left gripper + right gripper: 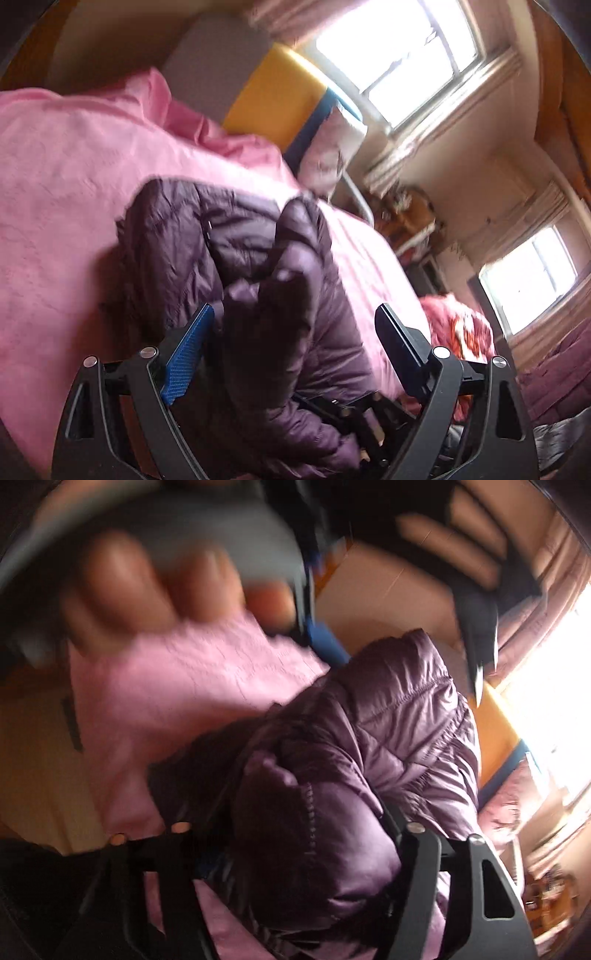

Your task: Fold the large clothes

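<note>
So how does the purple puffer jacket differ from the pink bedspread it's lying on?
The purple puffer jacket is dark, shiny and quilted with stitched seams; the pink bedspread is pale, matte and unquilted. The jacket sits bunched in a puffy heap, while the bedspread lies spread fairly flat beneath it. The jacket covers only part of the bedspread, which extends well beyond it. Both are soft fabric and show wrinkles.

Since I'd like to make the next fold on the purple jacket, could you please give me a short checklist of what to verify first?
1. Dark purple quilted puffer jacket lies on the pink bedspread: ok.
2. Left tool open, pads clear of fabric: ok.
3. Right tool free of the jacket: cannot tell, fabric bulges between its arms and hides the tips.
4. Jacket flat and smooth: not ok, bunched.
5. Sharp view: not ok, right wrist view blurred.
</note>
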The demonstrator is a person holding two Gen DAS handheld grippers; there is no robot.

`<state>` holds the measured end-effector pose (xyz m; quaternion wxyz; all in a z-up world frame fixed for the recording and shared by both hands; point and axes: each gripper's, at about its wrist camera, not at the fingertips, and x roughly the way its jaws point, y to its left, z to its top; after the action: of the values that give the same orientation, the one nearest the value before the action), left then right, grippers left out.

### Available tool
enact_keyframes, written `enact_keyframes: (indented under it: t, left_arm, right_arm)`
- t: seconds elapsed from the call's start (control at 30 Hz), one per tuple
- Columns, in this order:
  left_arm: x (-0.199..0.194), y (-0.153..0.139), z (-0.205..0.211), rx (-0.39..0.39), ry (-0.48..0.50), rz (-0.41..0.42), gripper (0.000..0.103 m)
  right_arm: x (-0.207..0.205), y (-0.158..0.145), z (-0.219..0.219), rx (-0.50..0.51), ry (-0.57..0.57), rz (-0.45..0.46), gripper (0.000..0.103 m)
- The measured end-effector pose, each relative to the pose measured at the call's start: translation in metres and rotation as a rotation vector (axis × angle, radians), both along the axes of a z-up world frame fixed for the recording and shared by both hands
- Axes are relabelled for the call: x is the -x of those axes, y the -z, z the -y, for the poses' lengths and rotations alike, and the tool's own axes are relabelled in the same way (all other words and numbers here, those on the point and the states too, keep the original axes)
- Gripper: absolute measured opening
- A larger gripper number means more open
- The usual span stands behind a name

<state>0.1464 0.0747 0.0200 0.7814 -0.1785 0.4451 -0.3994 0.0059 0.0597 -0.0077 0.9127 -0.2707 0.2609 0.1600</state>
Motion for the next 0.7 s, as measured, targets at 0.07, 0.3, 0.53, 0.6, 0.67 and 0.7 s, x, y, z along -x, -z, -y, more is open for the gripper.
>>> enact_keyframes:
  t: [0.07, 0.3, 0.53, 0.6, 0.67, 0.7]
  left_arm:
    - [-0.010, 0.006, 0.018, -0.067, 0.019, -0.028, 0.074]
    - [-0.022, 0.020, 0.032, -0.161, 0.036, -0.079, 0.028]
    - [-0.034, 0.012, 0.024, -0.151, 0.049, -0.157, 0.028]
    - [-0.039, 0.013, 0.022, -0.166, 0.046, -0.185, 0.028]
    - [-0.044, 0.015, 0.019, -0.198, 0.027, -0.203, 0.028]
    - [-0.046, 0.018, 0.016, -0.206, 0.005, -0.224, 0.030]
  right_arm:
    - [0.004, -0.009, 0.012, -0.048, -0.036, -0.012, 0.073]
    - [0.010, -0.070, 0.140, -0.572, -0.116, -0.297, 0.076]
    - [-0.002, -0.044, 0.189, -0.516, 0.034, -0.317, 0.047]
    - [0.007, -0.036, 0.168, -0.446, 0.014, -0.296, 0.047]
    - [0.006, -0.019, 0.149, -0.349, 0.029, -0.277, 0.047]
    - [0.004, -0.009, 0.134, -0.290, 0.037, -0.255, 0.047]
